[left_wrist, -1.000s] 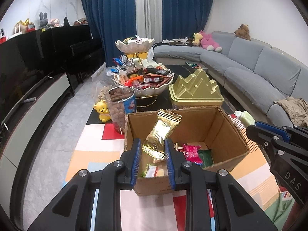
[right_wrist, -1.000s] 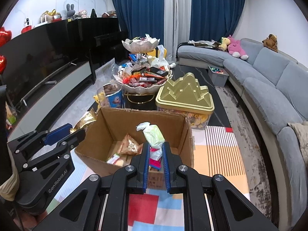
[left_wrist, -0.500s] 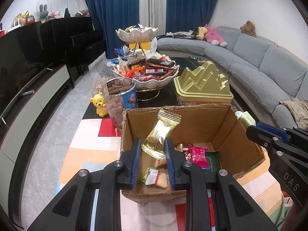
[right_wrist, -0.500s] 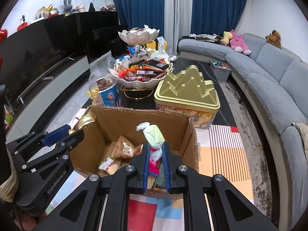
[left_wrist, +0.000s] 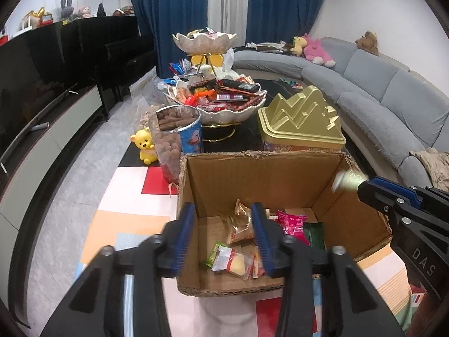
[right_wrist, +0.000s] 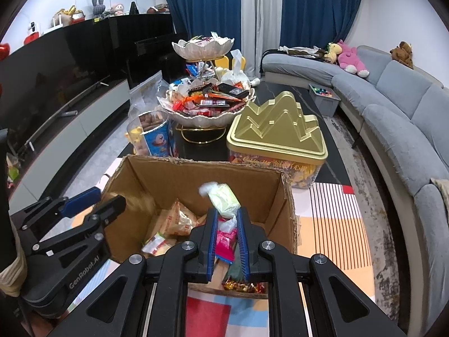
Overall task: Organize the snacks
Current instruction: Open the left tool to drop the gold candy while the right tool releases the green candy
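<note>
An open cardboard box (left_wrist: 252,174) (right_wrist: 196,179) sits on the colourful mat with several snack packets inside. My left gripper (left_wrist: 222,207) hangs over its near left part with its jaws opening. A gold packet (left_wrist: 241,224) is blurred between and below the fingers, free of the pads, dropping onto the packets in the box. From the right wrist view the left gripper (right_wrist: 109,199) shows at the box's left wall. My right gripper (right_wrist: 227,213) is over the box's right side, its jaws opening slightly, and a pale green packet (right_wrist: 224,199) still sits pinched between the tips.
Behind the box stand a blue snack can (left_wrist: 179,140), a gold mountain-shaped tin (left_wrist: 300,123), a tiered bowl stand full of snacks (left_wrist: 219,101) and a yellow bear toy (left_wrist: 144,146). A grey sofa (right_wrist: 407,118) curves along the right. A black TV cabinet (left_wrist: 42,106) runs along the left.
The left jaws have spread and the gold packet has slipped out of them down into the box. The right jaws have parted a little around the green packet. Both grippers came nearer over the box.
</note>
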